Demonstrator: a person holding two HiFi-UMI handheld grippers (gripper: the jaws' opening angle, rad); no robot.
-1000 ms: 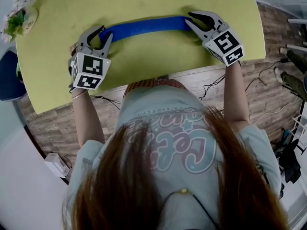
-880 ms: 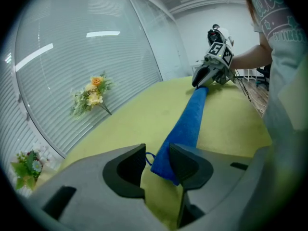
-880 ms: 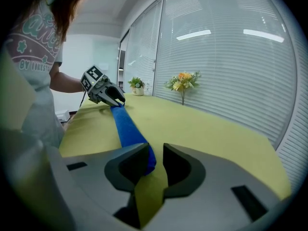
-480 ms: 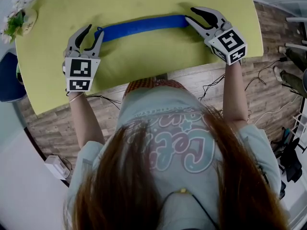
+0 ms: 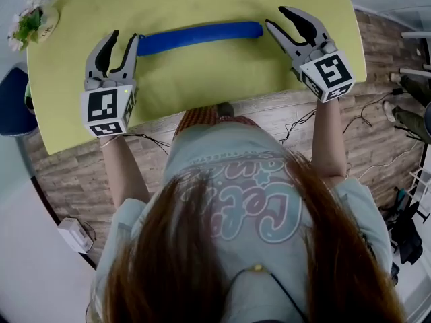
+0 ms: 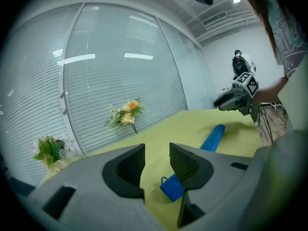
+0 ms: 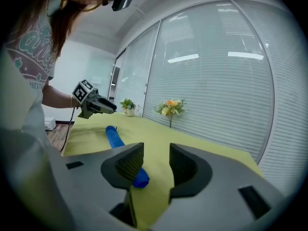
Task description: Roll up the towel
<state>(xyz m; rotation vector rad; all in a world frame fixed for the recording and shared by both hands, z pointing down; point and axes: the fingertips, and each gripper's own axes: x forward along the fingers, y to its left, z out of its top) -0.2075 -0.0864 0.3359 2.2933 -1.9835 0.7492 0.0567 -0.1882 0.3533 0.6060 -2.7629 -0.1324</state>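
Yellow-green table (image 5: 202, 86) is smooth and matte. Over its near side the left gripper (image 5: 122, 39) and right gripper (image 5: 276, 17) hover off either end of the towel (image 5: 199, 38), their jaws just opened, apart and empty. It lies as a tight, soft blue cylinder, seemingly finished. Draw away straight, without brushing its ends loose. Slatted blinds (image 6: 120, 57) stand behind.

So the towel (image 5: 199, 38) was seen fully rolled up, a tight royal-blue tube laid flat on the yellow-green table (image 5: 202, 93), upper middle of the head view. It was stretched left to right, left end a touch lower in frame. A small loop (image 6: 164, 180) was spotted at that end.
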